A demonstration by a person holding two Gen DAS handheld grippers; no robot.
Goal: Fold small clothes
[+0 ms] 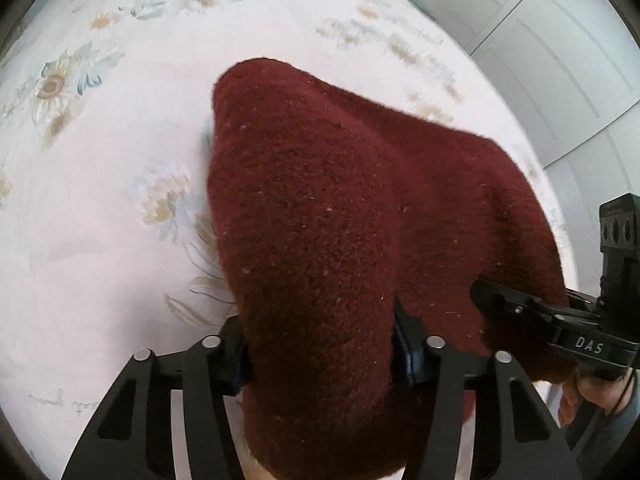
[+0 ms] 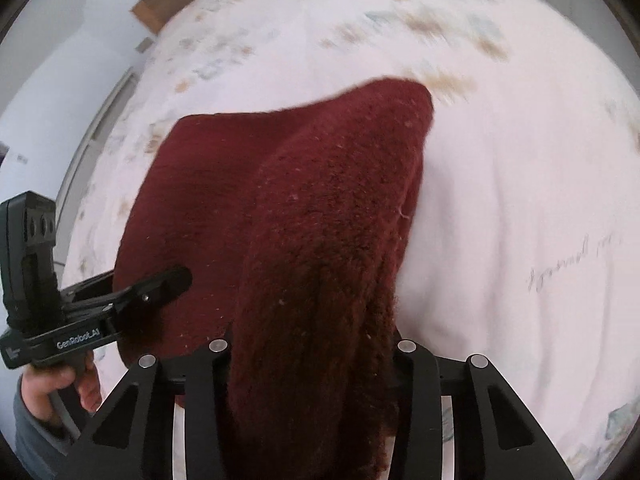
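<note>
Gripping the dark red knit garment (image 1: pixel 320 220), both the left gripper (image 1: pixel 320 354) and right gripper (image 2: pixel 312 364) are lifting its near edge off the floral bedsheet (image 1: pixel 120 240) — folding is only beginning.

fuzzy knit garment (image 1: pixel 328 216), smooth cotton bedsheet (image 1: pixel 120 248)

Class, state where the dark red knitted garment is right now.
The dark red knitted garment hangs gripped between left gripper and right gripper, above the floral bedsheet.
</note>
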